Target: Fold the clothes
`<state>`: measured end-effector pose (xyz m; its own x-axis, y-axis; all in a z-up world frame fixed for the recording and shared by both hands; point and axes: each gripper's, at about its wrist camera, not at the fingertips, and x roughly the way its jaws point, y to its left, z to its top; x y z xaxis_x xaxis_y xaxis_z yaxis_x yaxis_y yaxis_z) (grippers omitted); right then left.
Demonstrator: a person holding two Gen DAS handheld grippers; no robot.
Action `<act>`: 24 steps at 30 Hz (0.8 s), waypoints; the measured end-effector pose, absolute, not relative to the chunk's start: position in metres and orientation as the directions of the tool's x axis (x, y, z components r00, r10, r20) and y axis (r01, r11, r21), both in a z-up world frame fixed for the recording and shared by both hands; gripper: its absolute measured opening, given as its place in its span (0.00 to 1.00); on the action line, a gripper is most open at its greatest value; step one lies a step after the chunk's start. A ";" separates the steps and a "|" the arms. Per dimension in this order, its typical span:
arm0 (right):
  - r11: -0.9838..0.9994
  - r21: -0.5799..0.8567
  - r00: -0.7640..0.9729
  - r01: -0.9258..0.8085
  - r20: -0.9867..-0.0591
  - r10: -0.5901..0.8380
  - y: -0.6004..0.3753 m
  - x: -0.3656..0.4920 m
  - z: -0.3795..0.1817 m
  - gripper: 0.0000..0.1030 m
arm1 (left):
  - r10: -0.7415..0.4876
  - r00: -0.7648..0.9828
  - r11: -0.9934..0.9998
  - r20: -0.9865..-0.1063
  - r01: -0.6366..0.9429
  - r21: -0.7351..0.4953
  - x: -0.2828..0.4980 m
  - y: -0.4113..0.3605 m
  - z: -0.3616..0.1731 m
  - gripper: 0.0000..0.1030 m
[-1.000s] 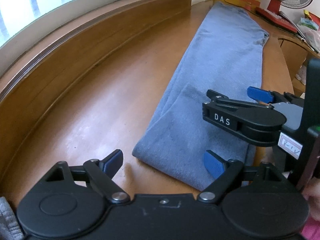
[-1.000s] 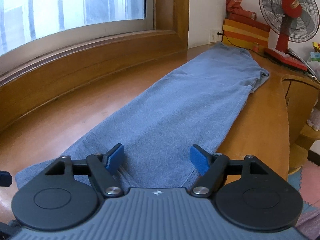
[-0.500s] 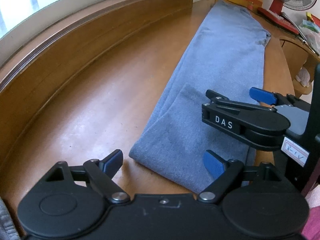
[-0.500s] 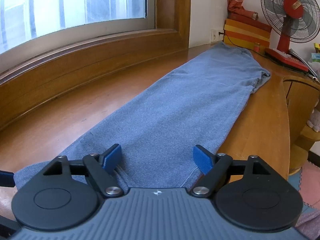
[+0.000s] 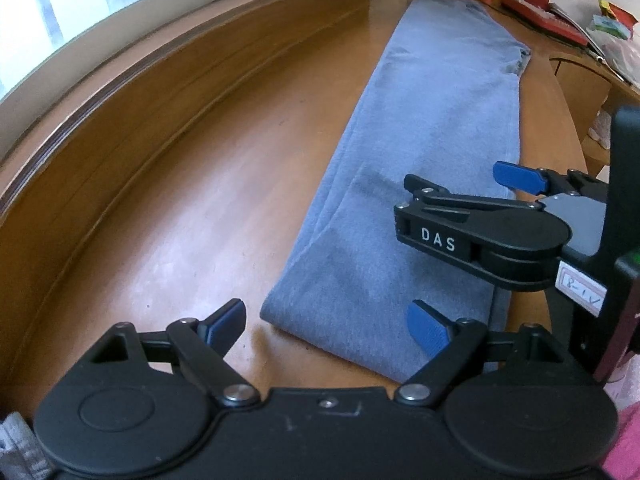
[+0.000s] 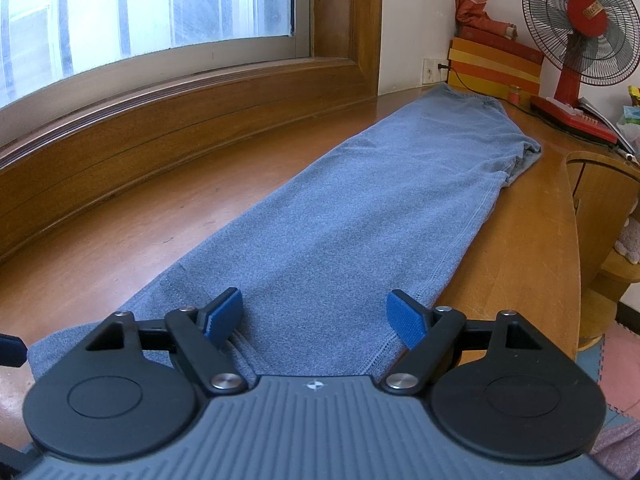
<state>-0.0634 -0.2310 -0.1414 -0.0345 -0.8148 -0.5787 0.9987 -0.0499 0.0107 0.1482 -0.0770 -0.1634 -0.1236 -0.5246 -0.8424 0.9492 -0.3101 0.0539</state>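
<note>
We've got both the left gripper and right gripper spread wide, gripping nothing, over the near hem. Blue trousers lie lengthwise on the wooden sill, halved leg-on-leg; crosswise folds remain.

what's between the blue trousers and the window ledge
Bare wooden tabletop only, between blue trousers and window ledge; clearest in the left wrist view.

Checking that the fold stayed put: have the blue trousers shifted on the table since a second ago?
No. The blue trousers lie as before, far end by the fan's red base.
</note>
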 end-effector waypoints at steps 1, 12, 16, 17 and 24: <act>-0.050 0.012 -0.034 0.999 -0.579 -0.815 -0.231 -0.063 -0.142 0.80 | -0.527 -0.121 -0.310 -0.841 0.949 0.057 0.147 -0.077 -0.163 0.84; -0.047 0.014 -0.030 0.999 -0.579 -0.815 -0.231 -0.064 -0.142 0.80 | -0.535 -0.132 -0.308 -0.835 0.950 0.047 0.147 -0.076 -0.165 0.84; -0.045 0.014 -0.029 0.999 -0.579 -0.815 -0.232 -0.065 -0.142 0.80 | -0.539 -0.133 -0.313 -0.832 0.948 0.051 0.149 -0.074 -0.164 0.84; -0.045 0.014 -0.029 0.999 -0.579 -0.815 -0.232 -0.064 -0.142 0.80 | -0.539 -0.135 -0.313 -0.831 0.948 0.050 0.149 -0.074 -0.164 0.84; -0.045 0.014 -0.029 0.999 -0.579 -0.815 -0.231 -0.064 -0.142 0.80 | -0.544 -0.142 -0.320 -0.827 0.946 0.049 0.151 -0.072 -0.164 0.85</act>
